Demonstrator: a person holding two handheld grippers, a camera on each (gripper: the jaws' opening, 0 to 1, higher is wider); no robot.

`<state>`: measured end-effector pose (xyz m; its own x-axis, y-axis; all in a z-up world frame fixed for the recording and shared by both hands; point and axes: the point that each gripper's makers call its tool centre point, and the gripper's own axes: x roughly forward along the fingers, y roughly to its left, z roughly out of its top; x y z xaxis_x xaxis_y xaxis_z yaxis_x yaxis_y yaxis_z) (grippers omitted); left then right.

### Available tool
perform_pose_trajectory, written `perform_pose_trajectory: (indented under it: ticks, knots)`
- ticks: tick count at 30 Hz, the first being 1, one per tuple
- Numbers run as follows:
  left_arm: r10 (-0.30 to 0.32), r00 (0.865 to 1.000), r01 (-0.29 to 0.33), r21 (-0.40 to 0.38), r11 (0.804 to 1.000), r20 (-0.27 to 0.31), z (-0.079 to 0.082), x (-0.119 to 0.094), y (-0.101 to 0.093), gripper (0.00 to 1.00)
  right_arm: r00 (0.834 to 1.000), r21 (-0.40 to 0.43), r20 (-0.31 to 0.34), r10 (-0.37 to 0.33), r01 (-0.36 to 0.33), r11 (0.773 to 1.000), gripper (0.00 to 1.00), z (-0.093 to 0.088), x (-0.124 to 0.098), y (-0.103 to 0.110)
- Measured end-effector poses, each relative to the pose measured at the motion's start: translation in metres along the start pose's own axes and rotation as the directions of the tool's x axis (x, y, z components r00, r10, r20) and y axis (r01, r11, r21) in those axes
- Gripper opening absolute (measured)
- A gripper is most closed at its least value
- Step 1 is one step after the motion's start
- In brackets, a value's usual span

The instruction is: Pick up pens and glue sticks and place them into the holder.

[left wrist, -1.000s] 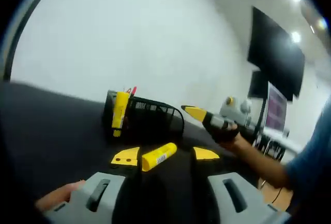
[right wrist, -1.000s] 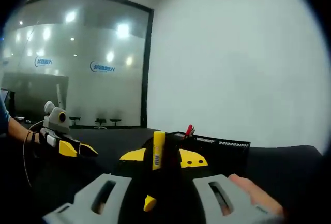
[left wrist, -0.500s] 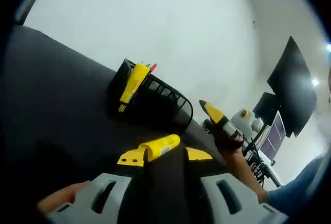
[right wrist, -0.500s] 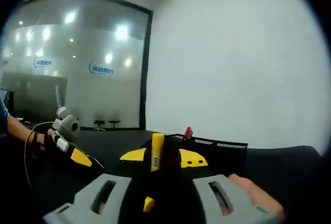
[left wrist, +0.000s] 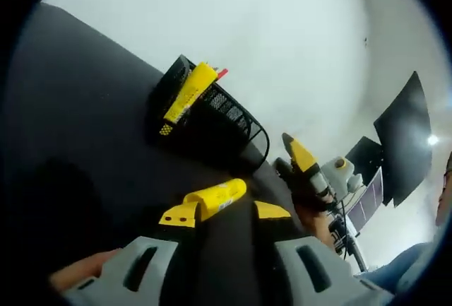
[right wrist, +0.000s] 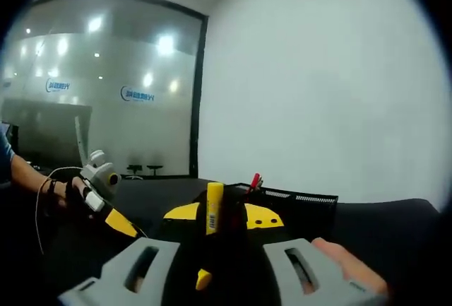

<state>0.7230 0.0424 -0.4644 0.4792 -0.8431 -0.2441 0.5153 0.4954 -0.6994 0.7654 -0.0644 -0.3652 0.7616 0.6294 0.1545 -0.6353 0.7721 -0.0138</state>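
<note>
Left gripper (left wrist: 222, 211): jaws clamped on a yellow glue stick (left wrist: 215, 198) with a barcode label, held crosswise between the yellow tips.
Right gripper (right wrist: 215, 215): jaws clamped on a second yellow glue stick (right wrist: 214, 208), standing upright between the tips.
Holder: the black wire-mesh holder (left wrist: 219, 124) sits on the black tabletop (left wrist: 78, 108), ahead of both grippers and well apart from the left one.
Just changed: the left gripper view has rolled hard over the last second, so the holder now sits tilted and higher in frame; that's the hand turning, not the holder moving. In the right gripper view, the left gripper has swung lower and nearer.
Meaning: I'd say both sticks are still in carry, neither dropped in yet.
Count, glue sticks: three yellow ones, two gripped, one (left wrist: 188, 93) leaning against the holder's outer wall.
Count, pens: one red tip (right wrist: 257, 179) pokes above the rim; others I cannot tell.
Count, holders: one.
</note>
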Motion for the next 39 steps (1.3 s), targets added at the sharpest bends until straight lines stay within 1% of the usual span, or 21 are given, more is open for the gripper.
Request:
perform_pose_trajectory:
  ticks: [3,5,12,17,19,22,23,24,26,28,31,34,35,39]
  knots:
    - [0.012,0.999,-0.011,0.025,1.0,-0.032,-0.003,0.005,0.004,0.31,1.0,-0.004,0.005,0.001,-0.001,1.0,0.19,0.002,-0.003,0.003]
    - [0.009,0.999,-0.008,0.02,1.0,-0.04,-0.007,0.007,0.0,0.31,1.0,-0.005,0.009,0.002,-0.002,1.0,0.19,0.004,-0.003,0.003]
    - [0.018,0.998,-0.017,0.02,1.0,-0.053,-0.003,0.011,0.007,0.28,1.0,-0.006,0.016,0.002,-0.002,1.0,0.19,0.006,-0.006,0.006]
    - [0.005,0.998,-0.003,0.029,1.0,-0.062,0.001,0.014,0.007,0.26,1.0,-0.01,0.018,0.002,-0.002,1.0,0.19,0.007,-0.006,0.009]
    - [0.008,0.997,-0.003,0.058,0.998,-0.077,0.0,0.014,0.009,0.23,1.0,-0.009,0.018,0.001,-0.001,1.0,0.19,0.007,-0.006,0.009]
    - [0.01,0.996,-0.004,0.06,0.998,-0.09,-0.001,0.014,0.015,0.13,1.0,-0.011,0.016,0.001,-0.001,1.0,0.19,0.007,-0.006,0.009]
    - [0.002,0.994,0.004,0.049,0.999,-0.106,-0.004,0.014,0.015,0.13,1.0,-0.011,0.015,0.001,-0.001,1.0,0.19,0.007,-0.006,0.008]
    - [-0.022,0.995,0.024,0.024,0.999,-0.099,-0.004,0.014,0.013,0.13,1.0,-0.012,0.014,0.0,0.0,1.0,0.19,0.007,-0.005,0.007]
    - [-0.048,0.993,0.049,0.005,0.999,-0.109,-0.005,0.014,0.014,0.12,1.0,-0.011,0.014,0.0,0.0,1.0,0.19,0.007,-0.005,0.007]
    - [-0.06,0.991,0.059,-0.013,0.998,-0.117,-0.004,0.015,0.015,0.12,1.0,-0.009,0.014,-0.001,0.001,1.0,0.19,0.007,-0.005,0.007]
    - [-0.103,0.985,0.098,-0.042,0.994,-0.14,-0.009,0.014,0.007,0.1,1.0,-0.008,0.013,-0.001,0.001,1.0,0.19,0.006,-0.005,0.008]
    - [-0.123,0.98,0.116,-0.052,0.992,-0.154,-0.011,0.013,0.002,0.09,1.0,-0.011,0.009,-0.003,0.003,1.0,0.19,0.006,-0.005,0.008]
    - [-0.142,0.978,0.133,-0.067,0.989,-0.153,-0.012,0.013,-0.001,0.09,1.0,-0.011,0.008,-0.004,0.004,1.0,0.19,0.006,-0.005,0.008]
    - [-0.16,0.973,0.144,-0.104,0.984,-0.164,-0.011,0.011,-0.004,0.08,1.0,-0.009,0.008,-0.009,0.01,1.0,0.19,0.005,-0.006,0.006]
